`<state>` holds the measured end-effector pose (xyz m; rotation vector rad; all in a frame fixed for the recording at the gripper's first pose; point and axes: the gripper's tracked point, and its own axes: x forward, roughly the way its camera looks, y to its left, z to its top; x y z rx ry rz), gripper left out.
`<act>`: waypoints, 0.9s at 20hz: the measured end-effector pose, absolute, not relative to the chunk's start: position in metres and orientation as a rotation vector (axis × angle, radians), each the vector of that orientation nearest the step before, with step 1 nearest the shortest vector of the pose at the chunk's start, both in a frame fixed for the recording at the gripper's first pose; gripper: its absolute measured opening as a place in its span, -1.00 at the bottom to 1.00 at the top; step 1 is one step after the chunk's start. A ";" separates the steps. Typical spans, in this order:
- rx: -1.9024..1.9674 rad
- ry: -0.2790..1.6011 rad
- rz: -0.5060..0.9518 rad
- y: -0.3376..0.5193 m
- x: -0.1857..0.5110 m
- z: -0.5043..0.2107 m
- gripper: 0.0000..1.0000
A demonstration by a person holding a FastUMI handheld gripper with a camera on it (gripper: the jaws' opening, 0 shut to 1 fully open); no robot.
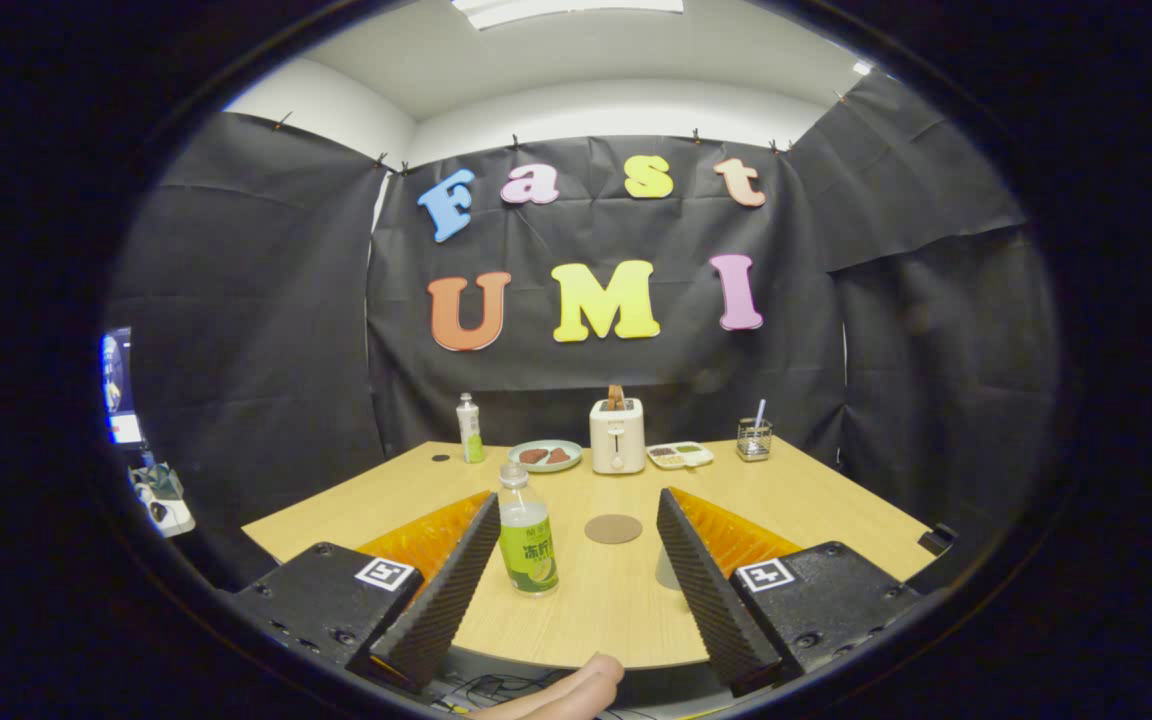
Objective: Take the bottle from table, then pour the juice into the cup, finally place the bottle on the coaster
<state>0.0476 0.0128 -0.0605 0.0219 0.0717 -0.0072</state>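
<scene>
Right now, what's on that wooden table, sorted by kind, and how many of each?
Bottles: 2, the juice bottle between the open fingers and a far bottle
Coaster: 1
Cup: 1, half hidden by a finger
Toaster: 1
Plate: 1
Tray: 1
Wire holder: 1
Total: 8

bottle point(526, 540), near the surface's front edge: green label with large characters, too small to read. Tool point(576, 570) open, bottle between its fingers; a square black-white marker tag point(384, 574) on each finger mount. No other legible text.
</scene>
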 end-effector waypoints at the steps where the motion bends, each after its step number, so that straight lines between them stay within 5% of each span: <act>1: 0.027 0.082 -0.003 0.016 0.055 -0.069 1.00; 18: -0.084 0.176 -0.058 0.055 0.165 -0.129 1.00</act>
